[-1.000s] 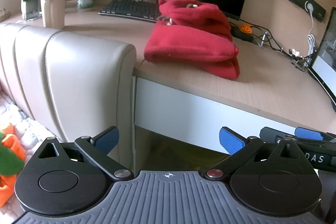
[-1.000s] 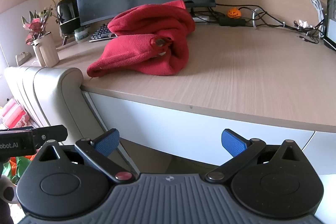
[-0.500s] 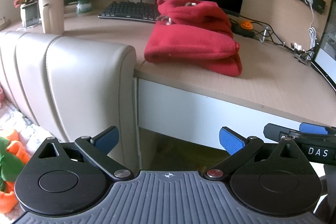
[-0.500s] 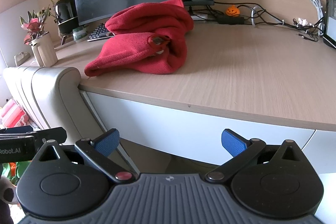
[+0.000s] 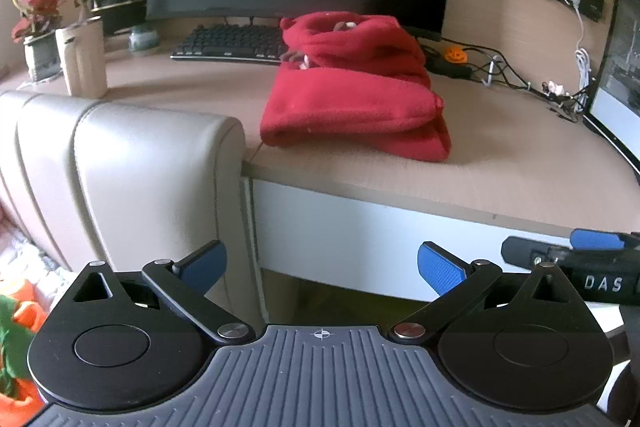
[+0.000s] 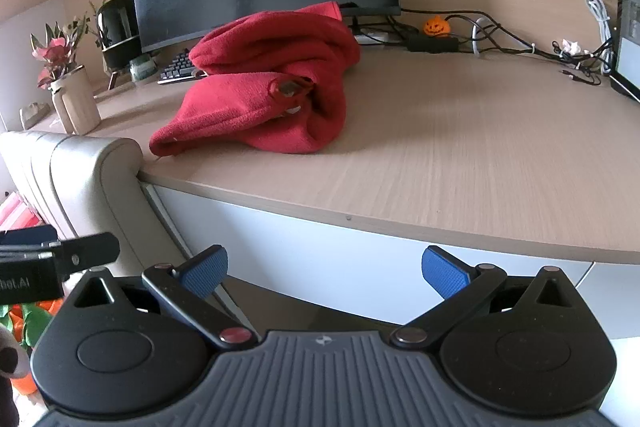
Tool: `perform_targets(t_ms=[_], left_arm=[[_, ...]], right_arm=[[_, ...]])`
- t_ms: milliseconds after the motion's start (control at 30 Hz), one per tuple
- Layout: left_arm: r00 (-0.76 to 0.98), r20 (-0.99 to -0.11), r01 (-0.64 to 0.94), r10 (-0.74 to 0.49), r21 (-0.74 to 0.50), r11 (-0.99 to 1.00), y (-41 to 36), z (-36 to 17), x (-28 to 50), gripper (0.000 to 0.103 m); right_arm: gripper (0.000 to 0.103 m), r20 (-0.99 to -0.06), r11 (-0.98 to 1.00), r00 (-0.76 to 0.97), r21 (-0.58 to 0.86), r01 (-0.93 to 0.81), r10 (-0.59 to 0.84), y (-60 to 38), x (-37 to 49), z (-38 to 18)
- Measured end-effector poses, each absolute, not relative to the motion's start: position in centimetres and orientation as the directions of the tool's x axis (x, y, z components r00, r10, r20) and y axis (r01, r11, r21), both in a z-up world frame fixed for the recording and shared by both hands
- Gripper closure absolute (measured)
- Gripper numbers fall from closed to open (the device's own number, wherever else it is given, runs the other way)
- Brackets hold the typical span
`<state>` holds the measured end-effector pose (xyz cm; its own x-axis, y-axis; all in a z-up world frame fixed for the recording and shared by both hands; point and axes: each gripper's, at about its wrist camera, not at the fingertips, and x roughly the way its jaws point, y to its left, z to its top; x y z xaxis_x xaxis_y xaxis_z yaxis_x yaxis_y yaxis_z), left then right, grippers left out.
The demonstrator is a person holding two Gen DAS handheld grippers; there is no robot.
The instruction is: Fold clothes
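Here, one red garment (image 5: 356,95) on one desk (image 6: 460,155); both grippers' fingers (image 5: 202,263) wide apart, empty.

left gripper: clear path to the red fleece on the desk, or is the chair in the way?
Probably yes. The left gripper is open, below the desk edge; the chair back sits to its left, and nothing stands between it and the red fleece. It must rise first.

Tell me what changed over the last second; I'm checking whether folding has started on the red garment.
Little changed. Both grippers drifted slightly closer to the desk edge, low in front of it, jaws wide open and empty: left gripper, right gripper. The red fleece garment lies in the same bunched heap on the light wooden desk, untouched. The black keyboard behind it has not moved.
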<state>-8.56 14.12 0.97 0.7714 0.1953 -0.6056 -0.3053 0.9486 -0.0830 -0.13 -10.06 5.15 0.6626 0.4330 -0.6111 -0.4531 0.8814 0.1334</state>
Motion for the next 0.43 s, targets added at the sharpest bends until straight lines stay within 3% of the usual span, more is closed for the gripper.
perform_targets(t_ms=[433], left_arm=[[0.774, -0.582, -0.338, 0.248, -0.049, 0.94, 18.4, 1.9, -4.5, 0.0]], right_arm=[[0.0, -0.535, 0.836, 0.697, 0.033, -0.548, 0.478, -4.6, 8.5, 9.3]])
